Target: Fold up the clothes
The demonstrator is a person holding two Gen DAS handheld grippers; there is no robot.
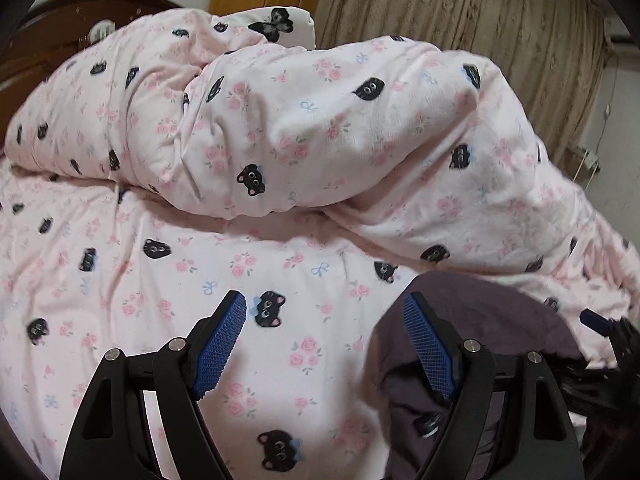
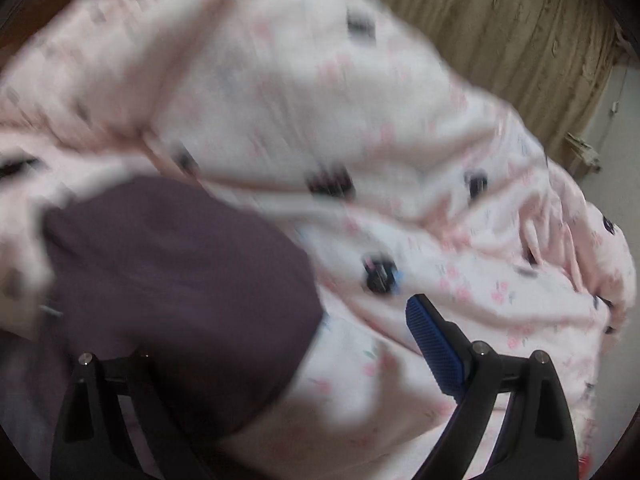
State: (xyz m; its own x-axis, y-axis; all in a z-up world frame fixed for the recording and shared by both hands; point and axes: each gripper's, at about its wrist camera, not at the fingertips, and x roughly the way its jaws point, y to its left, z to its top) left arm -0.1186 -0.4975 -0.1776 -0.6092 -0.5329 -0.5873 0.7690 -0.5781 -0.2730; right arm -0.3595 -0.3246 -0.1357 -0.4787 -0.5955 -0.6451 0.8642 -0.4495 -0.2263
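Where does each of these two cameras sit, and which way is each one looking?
Left wrist: sits on the left tool, looking along its open fingers over the bed sheet to the heaped duvet; purple garment at right.
Right wrist: sits on the right tool, blurred, facing the same duvet; the garment hides its left finger.
Shared: duvet, garment, curtain.

Both views sit low and close over the bed (image 1: pixel 120 300), looking forward toward the curtain (image 1: pixel 480 20); they share the heaped quilt (image 1: pixel 320 120) and purple garment (image 2: pixel 180 280).
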